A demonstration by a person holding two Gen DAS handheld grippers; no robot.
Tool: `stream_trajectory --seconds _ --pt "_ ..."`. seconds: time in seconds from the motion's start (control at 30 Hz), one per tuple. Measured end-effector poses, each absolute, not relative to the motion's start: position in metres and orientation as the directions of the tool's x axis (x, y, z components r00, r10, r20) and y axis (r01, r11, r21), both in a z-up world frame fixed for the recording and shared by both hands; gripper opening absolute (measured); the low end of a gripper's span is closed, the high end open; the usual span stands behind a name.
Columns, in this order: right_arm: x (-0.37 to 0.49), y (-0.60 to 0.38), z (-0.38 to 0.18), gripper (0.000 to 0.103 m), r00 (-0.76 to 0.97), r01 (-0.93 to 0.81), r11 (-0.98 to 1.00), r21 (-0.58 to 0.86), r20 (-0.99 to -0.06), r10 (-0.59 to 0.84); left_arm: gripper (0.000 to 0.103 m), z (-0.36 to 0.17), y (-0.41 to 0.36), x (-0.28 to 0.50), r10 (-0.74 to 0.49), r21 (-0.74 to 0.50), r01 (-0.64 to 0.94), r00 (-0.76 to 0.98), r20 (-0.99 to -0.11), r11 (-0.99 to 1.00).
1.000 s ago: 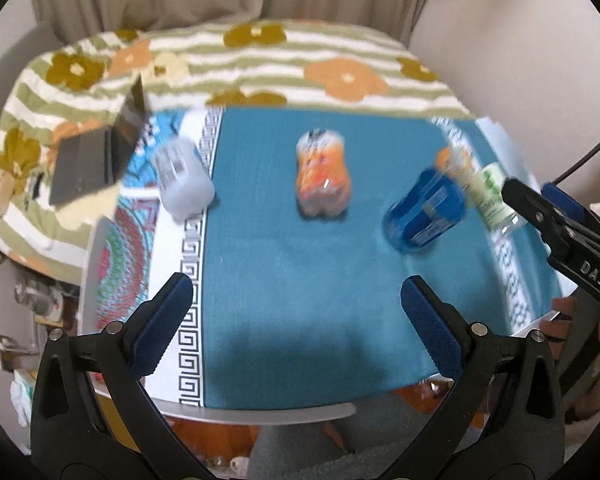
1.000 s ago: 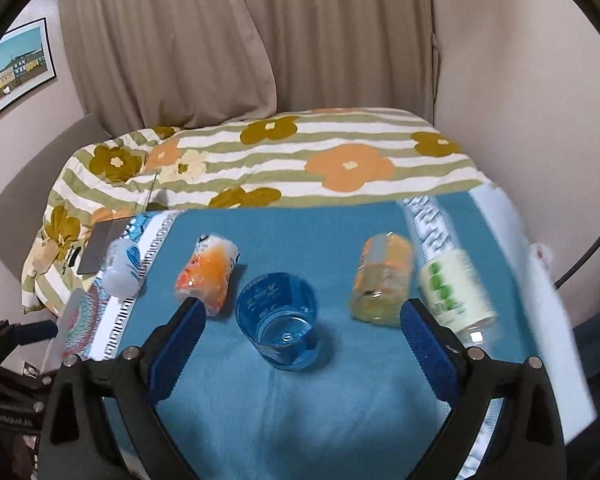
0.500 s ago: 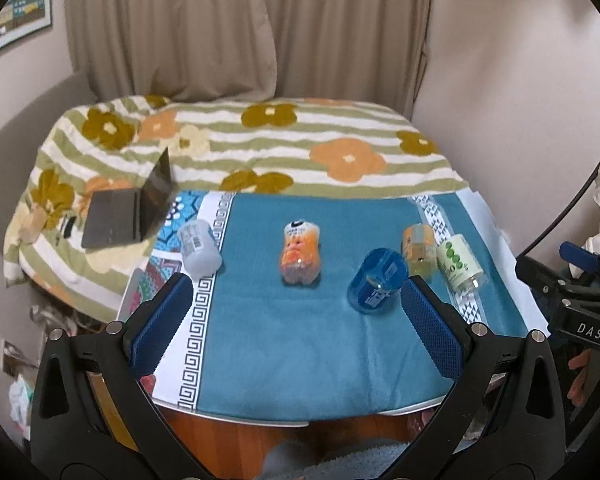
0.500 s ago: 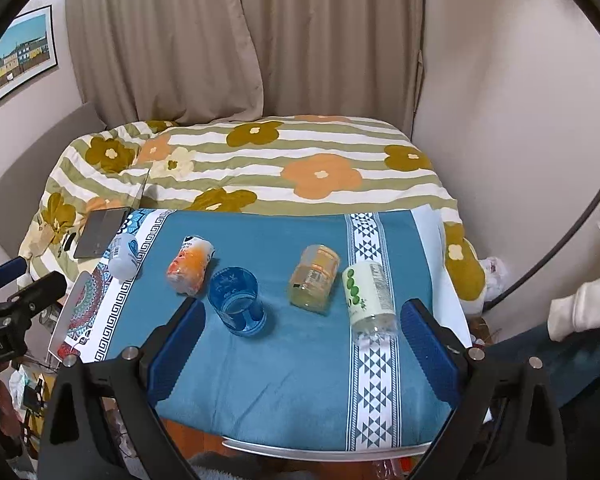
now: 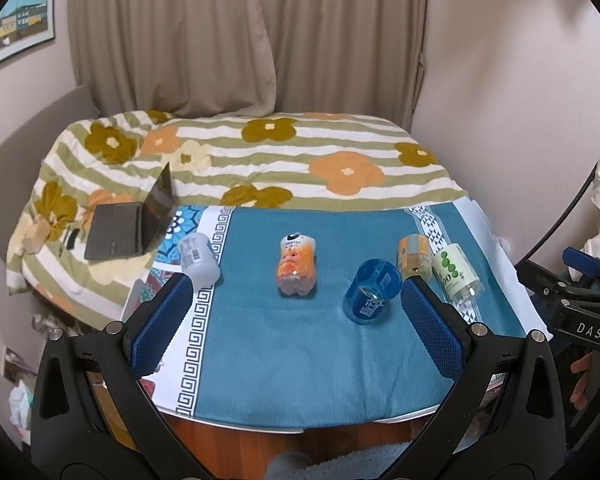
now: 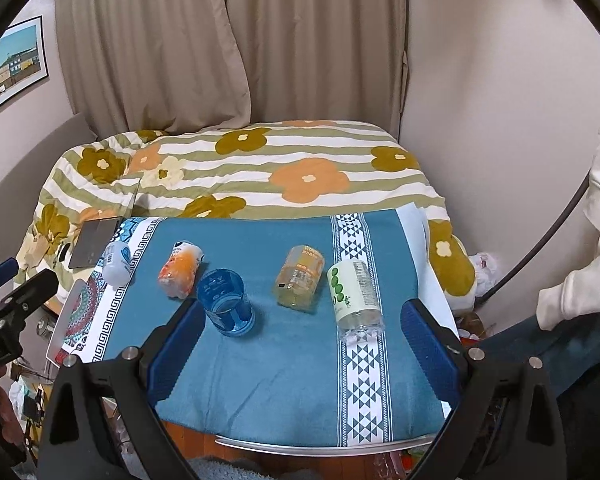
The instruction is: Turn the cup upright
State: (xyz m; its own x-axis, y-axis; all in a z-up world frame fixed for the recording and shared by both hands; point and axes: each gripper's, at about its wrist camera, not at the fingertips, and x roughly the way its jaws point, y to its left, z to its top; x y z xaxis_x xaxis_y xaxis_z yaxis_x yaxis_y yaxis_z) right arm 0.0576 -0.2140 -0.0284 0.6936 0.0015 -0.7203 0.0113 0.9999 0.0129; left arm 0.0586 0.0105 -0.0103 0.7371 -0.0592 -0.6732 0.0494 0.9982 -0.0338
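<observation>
A clear blue cup point(image 5: 372, 297) stands upright, mouth up, on the teal cloth of the table point(image 5: 284, 352); it also shows in the right wrist view point(image 6: 228, 302). My left gripper point(image 5: 292, 320) is open and empty, held back over the table's near edge, well short of the cup. My right gripper point(image 6: 300, 344) is open and empty, also near the front edge, with the cup just beyond its left finger point(image 6: 176, 350). Each gripper appears at the edge of the other's view.
Lying on the cloth are an orange bottle point(image 5: 296, 266), a white bottle point(image 5: 198, 258), a yellow jar point(image 6: 300, 280) and a green-dotted bottle point(image 6: 354, 294). A laptop point(image 5: 130, 222) sits on the flowered bed behind. A person's sleeve is at the right.
Both grippers have pulled back and up from the table, so the objects look smaller and farther. The cup stands upright throughout in the right wrist view.
</observation>
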Motion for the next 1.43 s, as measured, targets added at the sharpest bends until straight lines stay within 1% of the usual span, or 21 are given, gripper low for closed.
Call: stream_trajectory --seconds 0.5,1.23,1.43 --pt "0.059 -0.214 -0.031 0.098 0.687 0.014 1.0 0.013 -0.727 0.0 0.103 -0.008 0.014 0.061 -0.051 -0.024 0.047 0.748 -0.662 0.999" --pt "0.061 -0.205 -0.037 0.098 0.674 0.021 1.0 0.003 -0.739 -0.012 0.103 -0.012 0.021 0.064 -0.056 -0.028 0.05 0.741 -0.669 0.998" --pt "0.062 -0.205 -0.037 0.098 0.673 0.023 1.0 0.004 -0.74 -0.013 0.103 -0.014 0.023 0.066 -0.042 -0.01 0.047 0.748 -0.662 0.999"
